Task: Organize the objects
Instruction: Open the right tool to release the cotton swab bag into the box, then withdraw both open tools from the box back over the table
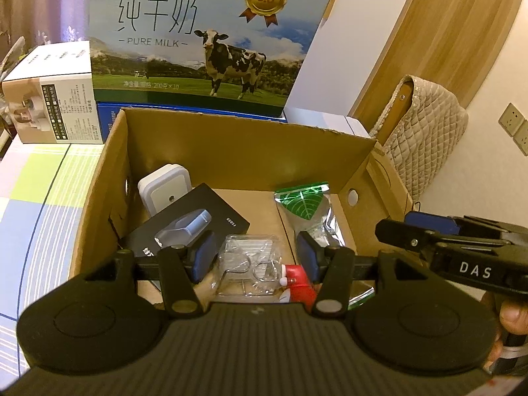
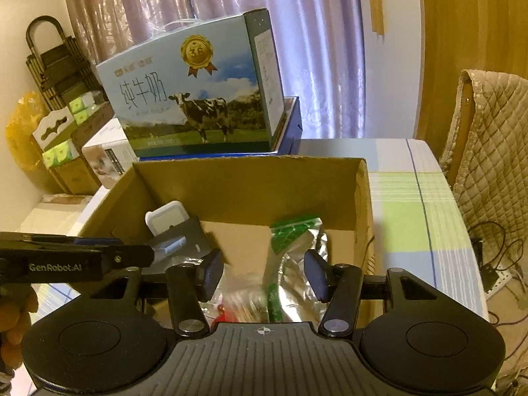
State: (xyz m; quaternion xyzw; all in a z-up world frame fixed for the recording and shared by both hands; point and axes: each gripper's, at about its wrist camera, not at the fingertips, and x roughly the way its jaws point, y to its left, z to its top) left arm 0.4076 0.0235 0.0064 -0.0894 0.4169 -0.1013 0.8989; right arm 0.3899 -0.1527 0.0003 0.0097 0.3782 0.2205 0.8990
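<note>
2 open claws (image 1: pixel 255 255) (image 2: pixel 263 274) over cardboard box (image 1: pixel 231 138)

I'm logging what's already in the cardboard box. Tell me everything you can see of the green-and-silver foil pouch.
The foil pouch is a crinkled, shiny silver bag with a green top band printed with a white leaf pattern. It looks flexible and creased, its top apparently closed. It leans tilted in the right part of the cardboard box, near the right wall, its lower end on the box floor. In the right wrist view it rises between the open fingers, which seem not to touch it. A clear plastic packet lies beside it.
</note>
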